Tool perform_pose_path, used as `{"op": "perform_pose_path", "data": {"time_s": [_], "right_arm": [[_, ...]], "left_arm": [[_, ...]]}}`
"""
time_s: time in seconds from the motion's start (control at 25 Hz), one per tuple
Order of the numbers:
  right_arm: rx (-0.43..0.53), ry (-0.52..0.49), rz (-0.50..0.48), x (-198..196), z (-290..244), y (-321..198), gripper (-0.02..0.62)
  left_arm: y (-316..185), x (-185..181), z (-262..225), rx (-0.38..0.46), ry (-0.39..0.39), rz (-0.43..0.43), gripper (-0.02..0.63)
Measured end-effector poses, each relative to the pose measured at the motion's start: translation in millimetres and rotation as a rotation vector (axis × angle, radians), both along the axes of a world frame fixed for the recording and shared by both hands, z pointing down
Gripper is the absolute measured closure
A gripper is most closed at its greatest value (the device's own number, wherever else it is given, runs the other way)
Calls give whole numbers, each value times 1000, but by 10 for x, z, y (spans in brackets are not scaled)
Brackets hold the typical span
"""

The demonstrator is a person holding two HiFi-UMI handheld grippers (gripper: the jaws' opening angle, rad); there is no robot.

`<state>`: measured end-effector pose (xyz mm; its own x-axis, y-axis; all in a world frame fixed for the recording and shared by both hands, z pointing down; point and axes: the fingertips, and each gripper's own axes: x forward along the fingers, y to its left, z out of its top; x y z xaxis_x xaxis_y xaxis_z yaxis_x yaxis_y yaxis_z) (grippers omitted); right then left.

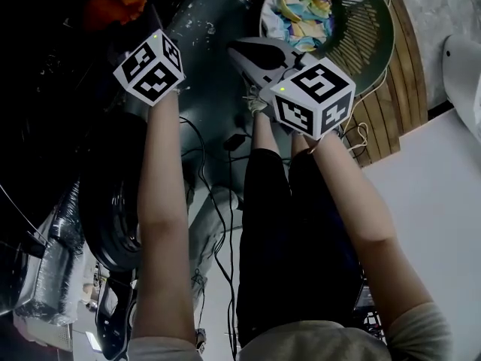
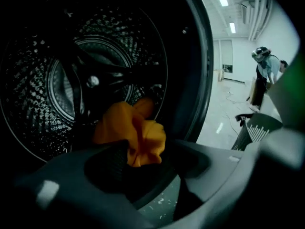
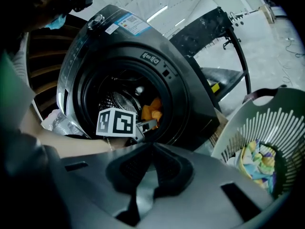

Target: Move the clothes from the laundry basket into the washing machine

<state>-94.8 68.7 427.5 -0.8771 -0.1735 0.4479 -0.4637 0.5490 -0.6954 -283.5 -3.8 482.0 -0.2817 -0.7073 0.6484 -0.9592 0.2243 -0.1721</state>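
Note:
My left gripper [image 2: 147,168] reaches into the washing machine's [image 3: 143,56] round door opening, jaws open. An orange garment [image 2: 131,132] lies crumpled in the drum [image 2: 43,80] just past the jaw tips, loose between them with no pad pressing on it. The right gripper view shows that left gripper [image 3: 147,124] inside the opening with the orange garment [image 3: 152,109] just beyond it. My right gripper [image 3: 151,149] hangs outside the machine, shut on nothing, between the machine and the laundry basket [image 3: 267,123]. Colourful clothes [image 3: 255,163] remain in the basket [image 1: 376,28].
Black cables [image 1: 218,201] trail over the floor by the person's legs. Wooden slats [image 1: 398,104] lie under the basket. A black metal frame [image 3: 214,27] stands behind the machine. Other people [image 2: 264,75] stand far off in the hall.

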Motion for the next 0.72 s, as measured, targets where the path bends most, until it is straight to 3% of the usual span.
{"op": "perform_pose_path", "data": {"time_s": [0.12,0.24,0.28,0.32,0.52,0.72], "right_arm": [[27,3,-6,21,-25,-30,577],[35,-12,-1,-18,-41,-70,577],[37,-18,1,-38,-43,-84,577],[39,-23,3,-58,-46,-100,577],[51,-31,-3,-116,-42,-146,577],[40,-16,-2,-92,32,-110,575]], "left_arm": [[-10,23,217,-88,-11,84,362],[-109,-1,308,-122,-17,139,438],[-148,-52,298,-118,-34,133,481],[-192,-136,272,-106,-56,110,569],[-546,-520,94,-50,-143,53,570],[-707,-676,179,-101,-159,59,568]]}}
